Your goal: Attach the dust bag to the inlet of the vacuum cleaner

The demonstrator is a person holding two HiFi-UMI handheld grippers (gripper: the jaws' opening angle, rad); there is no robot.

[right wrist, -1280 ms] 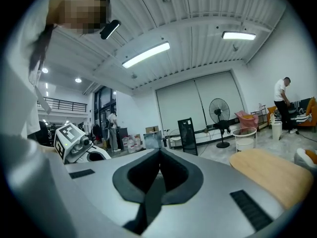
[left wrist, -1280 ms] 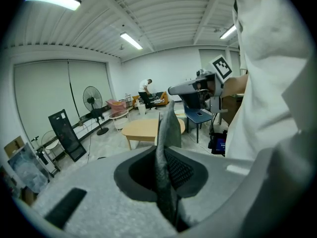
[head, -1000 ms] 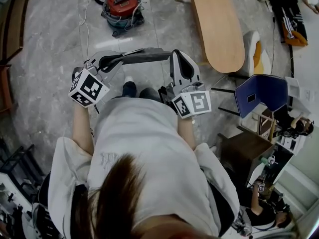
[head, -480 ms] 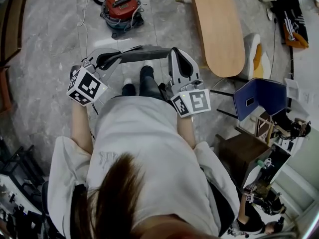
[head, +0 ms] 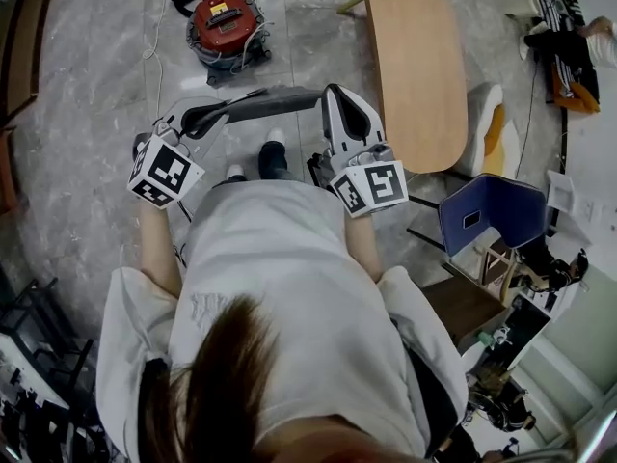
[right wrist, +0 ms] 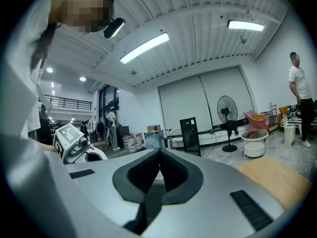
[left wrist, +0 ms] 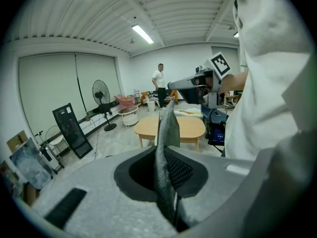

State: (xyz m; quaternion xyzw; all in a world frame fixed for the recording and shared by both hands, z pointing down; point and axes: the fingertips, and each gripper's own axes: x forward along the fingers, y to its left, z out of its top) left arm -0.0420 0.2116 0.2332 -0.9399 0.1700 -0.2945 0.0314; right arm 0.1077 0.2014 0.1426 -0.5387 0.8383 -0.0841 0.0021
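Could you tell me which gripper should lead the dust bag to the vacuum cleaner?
Probably left: left gripper and right gripper both clamp the dust bag, but the left is nearer the vacuum cleaner.

The person wears a loose white short-sleeved shirt [head: 289, 287], dark trousers [head: 273, 161] and white shoes [head: 277, 136]. The grey, black-padded left gripper [head: 243, 107] and right gripper [head: 335, 95] each bear a white cube with black square markers.

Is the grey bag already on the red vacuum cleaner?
No, the grey bag is stretched between the left gripper and the right gripper, well apart from the red vacuum cleaner further ahead.
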